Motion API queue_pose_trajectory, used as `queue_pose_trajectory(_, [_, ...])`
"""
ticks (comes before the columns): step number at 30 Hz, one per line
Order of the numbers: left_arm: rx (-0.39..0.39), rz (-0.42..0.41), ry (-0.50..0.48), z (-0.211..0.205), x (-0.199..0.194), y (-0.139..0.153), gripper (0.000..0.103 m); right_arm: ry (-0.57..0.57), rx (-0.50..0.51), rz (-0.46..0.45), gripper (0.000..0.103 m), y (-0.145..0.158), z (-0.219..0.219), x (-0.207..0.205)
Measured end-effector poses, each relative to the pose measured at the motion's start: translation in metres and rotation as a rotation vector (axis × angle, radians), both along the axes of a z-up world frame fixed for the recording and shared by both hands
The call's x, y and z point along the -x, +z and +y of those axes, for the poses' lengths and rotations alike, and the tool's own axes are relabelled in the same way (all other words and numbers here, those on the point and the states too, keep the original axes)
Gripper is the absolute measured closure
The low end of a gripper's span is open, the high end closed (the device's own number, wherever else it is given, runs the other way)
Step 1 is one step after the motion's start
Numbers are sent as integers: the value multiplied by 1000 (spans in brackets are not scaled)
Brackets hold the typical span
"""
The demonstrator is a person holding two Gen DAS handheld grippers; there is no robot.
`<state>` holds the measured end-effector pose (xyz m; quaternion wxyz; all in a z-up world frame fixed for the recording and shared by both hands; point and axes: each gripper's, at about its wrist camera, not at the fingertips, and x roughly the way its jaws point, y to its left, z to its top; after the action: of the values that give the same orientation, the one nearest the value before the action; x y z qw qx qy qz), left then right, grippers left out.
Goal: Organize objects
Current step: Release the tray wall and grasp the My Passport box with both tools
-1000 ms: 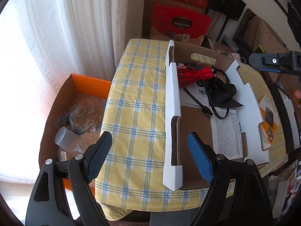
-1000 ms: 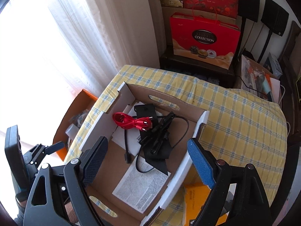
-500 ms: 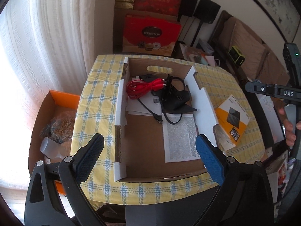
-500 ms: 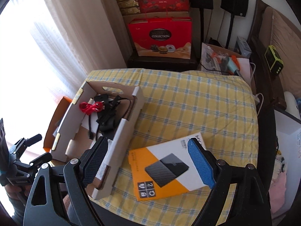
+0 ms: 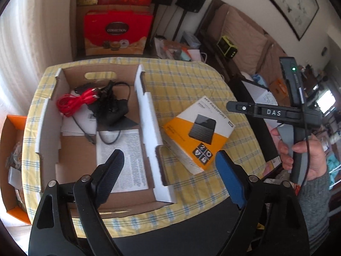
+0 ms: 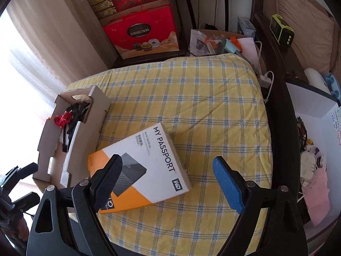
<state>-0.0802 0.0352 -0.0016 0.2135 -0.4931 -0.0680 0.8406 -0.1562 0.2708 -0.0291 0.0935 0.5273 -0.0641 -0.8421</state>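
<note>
Left hand-held gripper (image 5: 168, 170) hangs over the desk (image 5: 191, 81), jaws closing with nothing between them. Right hand-held gripper (image 6: 168, 177) is spread wide above the orange-and-white hard-drive box (image 6: 138, 168), not touching it. That box lies flat just beside the cardboard tray (image 5: 149, 128) holding red cable (image 5: 74, 102) and black cords (image 5: 110, 108).

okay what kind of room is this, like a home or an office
Most likely a lived-in home room: a checked yellow tablecloth, a cushioned sofa, red gift boxes by the curtain.
</note>
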Motion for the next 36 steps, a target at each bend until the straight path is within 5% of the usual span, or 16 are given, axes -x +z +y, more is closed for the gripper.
queue_pose_trajectory(9, [-81,-120,-50,38,13,-15,61,-13,66,-43,37,-25,12,1])
queue_pose_trajectory(15, [-108,-196,-22,43,22,-31,62,-10,103,-59,58,-36,16,1])
queue_pose_trajectory(36, [7,-245,8,78,24,-64,56,12,202,-75,57,-46,19,-2])
